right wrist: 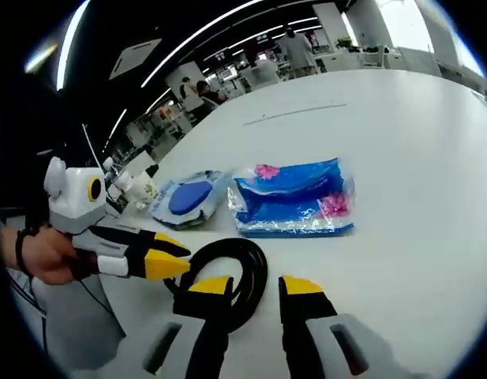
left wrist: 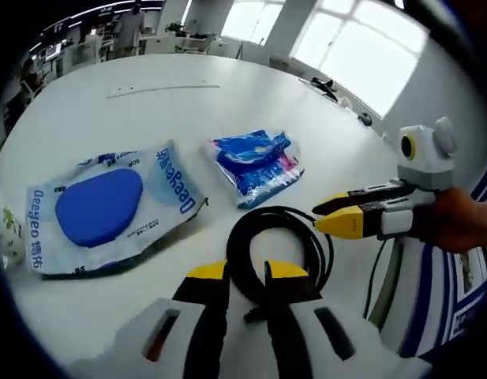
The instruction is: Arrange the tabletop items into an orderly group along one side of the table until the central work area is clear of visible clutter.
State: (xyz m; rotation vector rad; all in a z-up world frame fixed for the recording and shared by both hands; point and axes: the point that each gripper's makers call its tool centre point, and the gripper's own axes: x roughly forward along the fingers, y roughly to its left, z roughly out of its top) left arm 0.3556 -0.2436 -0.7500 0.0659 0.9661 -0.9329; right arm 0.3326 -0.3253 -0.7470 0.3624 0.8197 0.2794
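**Left gripper view: coiled cable between both grippers, snag risk**

Left gripper view showed your left gripper (left wrist: 247, 278) with its jaws standing apart, straddling the near arc of the coiled black cable (left wrist: 279, 249) on the white table (left wrist: 148, 95). I judged it not yet clenched; the cable ran between the yellow tips, but no squeeze was visible. Your right gripper (left wrist: 331, 217) came in from the right with its tips drawn nearly together just beside the coil's far edge, holding nothing that I could see. Right gripper view agreed: its own jaws (right wrist: 255, 286) were spread, with one tip over the cable (right wrist: 227, 272), and the left gripper (right wrist: 168, 257) lay against the coil's other side.

Risks, as judged:
- Gripping a single strand could have let the coil spring open and trail across the centre, adding clutter.
- A loose end ran off the table edge near your sleeve; pulling could have snagged it there.
- Two grippers working one coil could have collided or tugged against each other.
- Dragging the coil could have pushed the nearby packets out of line.

Containers:
- Deegeo pouch (left wrist: 109, 209), clear film with blue print, held a blue oval pad; it lay flat, to the coil's left.
- Blue plastic packet (left wrist: 255, 166), with pink markings, looked full and crumpled; contents could not be identified.

Both lay near the cable in the central area.
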